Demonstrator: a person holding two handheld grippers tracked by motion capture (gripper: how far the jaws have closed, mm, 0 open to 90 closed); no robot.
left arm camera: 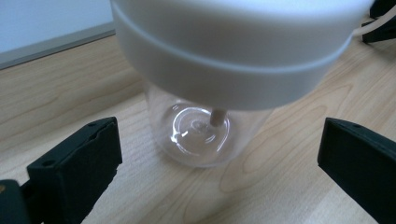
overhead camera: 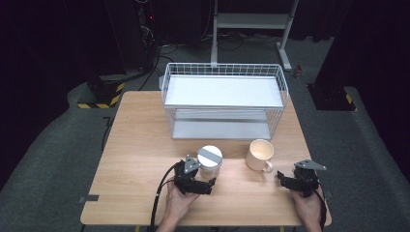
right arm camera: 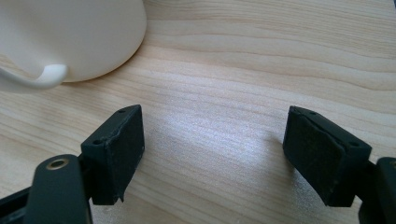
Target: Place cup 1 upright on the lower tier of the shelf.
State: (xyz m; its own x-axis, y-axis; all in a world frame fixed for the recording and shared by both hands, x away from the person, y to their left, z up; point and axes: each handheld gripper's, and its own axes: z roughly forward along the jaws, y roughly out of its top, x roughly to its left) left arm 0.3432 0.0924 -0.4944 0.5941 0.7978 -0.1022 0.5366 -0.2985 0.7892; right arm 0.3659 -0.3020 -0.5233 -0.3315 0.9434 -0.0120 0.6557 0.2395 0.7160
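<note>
A clear jar (overhead camera: 210, 159) with a white lid stands upright on the wooden table (overhead camera: 140, 145), near its front middle. My left gripper (overhead camera: 203, 176) sits just in front of it. In the left gripper view the jar (left arm camera: 201, 135) is close ahead and the gripper (left arm camera: 219, 140) is open, its jaws wide apart on either side and not touching the glass. A cream mug (overhead camera: 260, 155) stands to the right of the jar, its handle toward the front. My right gripper (overhead camera: 285, 178) rests low beside it, open (right arm camera: 215, 121) over bare wood, with the mug (right arm camera: 70, 37) at its upper left.
A white wire rack (overhead camera: 225, 99) with two shelves stands at the back of the table. A metal stand (overhead camera: 251, 21) and cables are on the dark floor behind. Bare wood lies to the left of the jar and between the jar and the rack.
</note>
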